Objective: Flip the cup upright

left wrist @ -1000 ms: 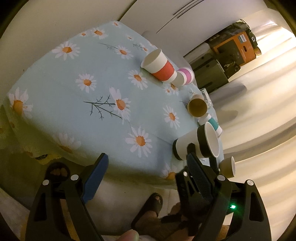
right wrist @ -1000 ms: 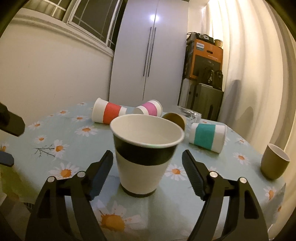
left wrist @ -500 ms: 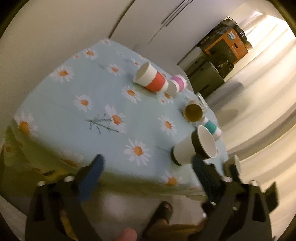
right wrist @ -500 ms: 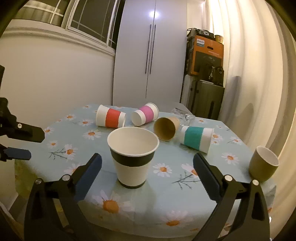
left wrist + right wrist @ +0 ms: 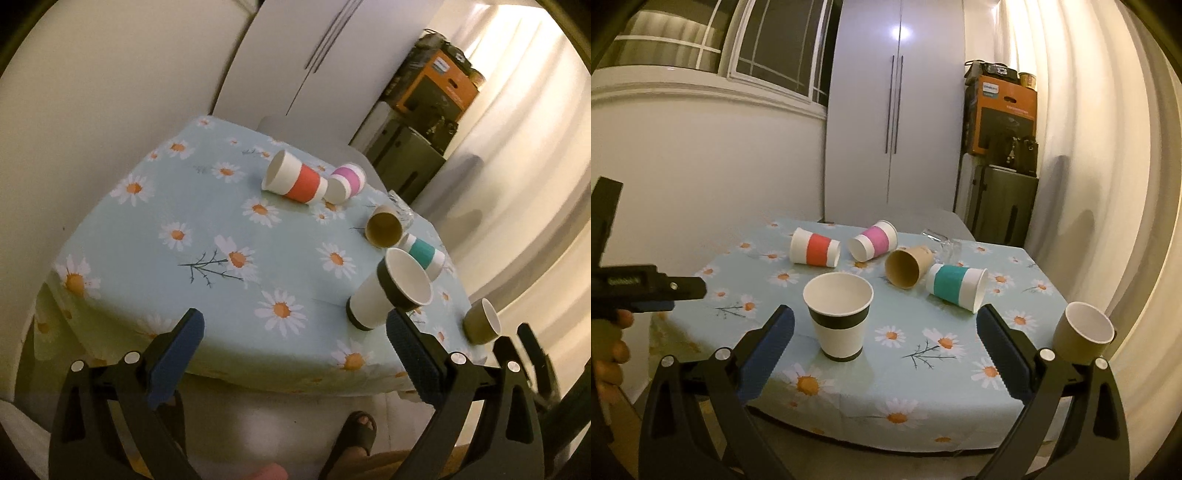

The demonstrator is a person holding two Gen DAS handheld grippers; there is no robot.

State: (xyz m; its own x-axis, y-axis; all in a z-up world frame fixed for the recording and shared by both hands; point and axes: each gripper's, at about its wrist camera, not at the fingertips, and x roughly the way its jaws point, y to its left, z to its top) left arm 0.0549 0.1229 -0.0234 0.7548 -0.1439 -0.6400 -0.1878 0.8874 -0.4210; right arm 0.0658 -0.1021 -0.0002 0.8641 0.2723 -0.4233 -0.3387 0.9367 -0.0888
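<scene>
Both tongs, left gripper (image 5: 291,350) and right gripper (image 5: 884,343), gape wide, holding nothing, off the daisy-print tablecloth's (image 5: 923,373) near edge; the black-banded white paper cup (image 5: 839,315) stands upright at 12 o'clock.

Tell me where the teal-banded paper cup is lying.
In the right wrist view the teal-banded paper cup lies on its side right of centre, just right of the tipped plain brown paper cup.

A clear glass (image 5: 942,242) lies half hidden behind the brown cup (image 5: 908,266).
</scene>
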